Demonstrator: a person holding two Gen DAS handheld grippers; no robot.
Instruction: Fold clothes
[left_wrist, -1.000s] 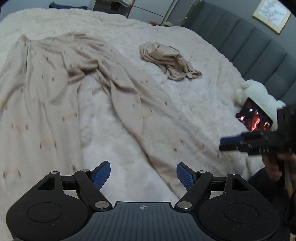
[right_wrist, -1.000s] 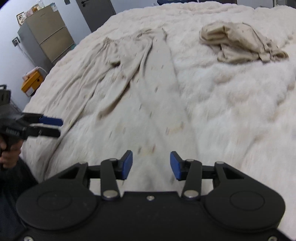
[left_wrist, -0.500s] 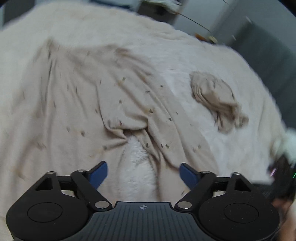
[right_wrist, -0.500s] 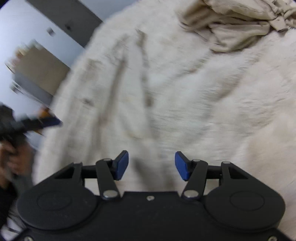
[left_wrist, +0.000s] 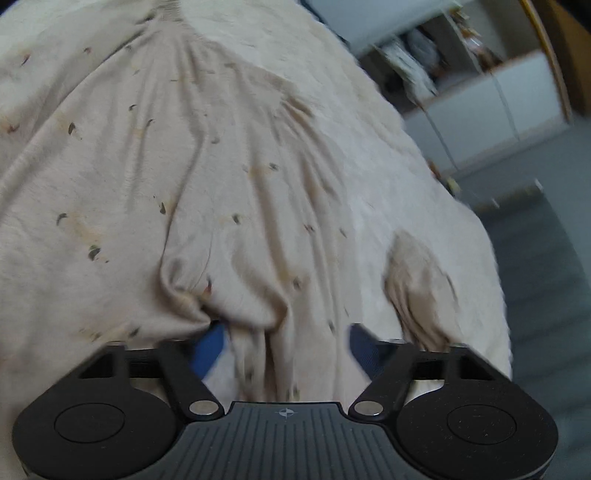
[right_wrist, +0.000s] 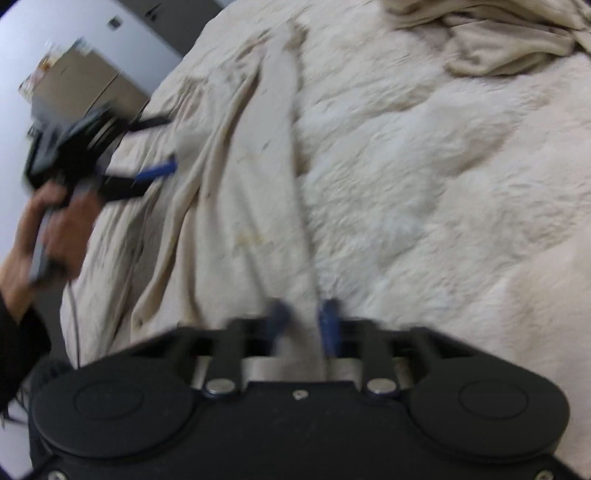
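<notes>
The spread garment (left_wrist: 221, 166) is thin, soft beige cloth with small dark flecks, lying in long creases over a shaggy cream blanket (left_wrist: 424, 206) on the bed. There are two pieces of clothing in all. The second garment (left_wrist: 417, 280), of the same beige, sits crumpled in a heap to the right of the first.

The left gripper (left_wrist: 285, 345) is closing. Its blue pads (left_wrist: 210, 347) stand wide apart, with the near edge of the spread garment bunched in folds between them (not pinched).

The right gripper (right_wrist: 303, 319) has its two blue pads drawn close on a narrow fold at the near edge of the same garment; blur hides the exact contact.

Only the right wrist view shows the person's hand (right_wrist: 48, 229) gripping the left tool at the bed's left side, and a blurred cabinet (right_wrist: 85, 85) behind. Only the left wrist view shows white shelving (left_wrist: 461, 74) at far right.
</notes>
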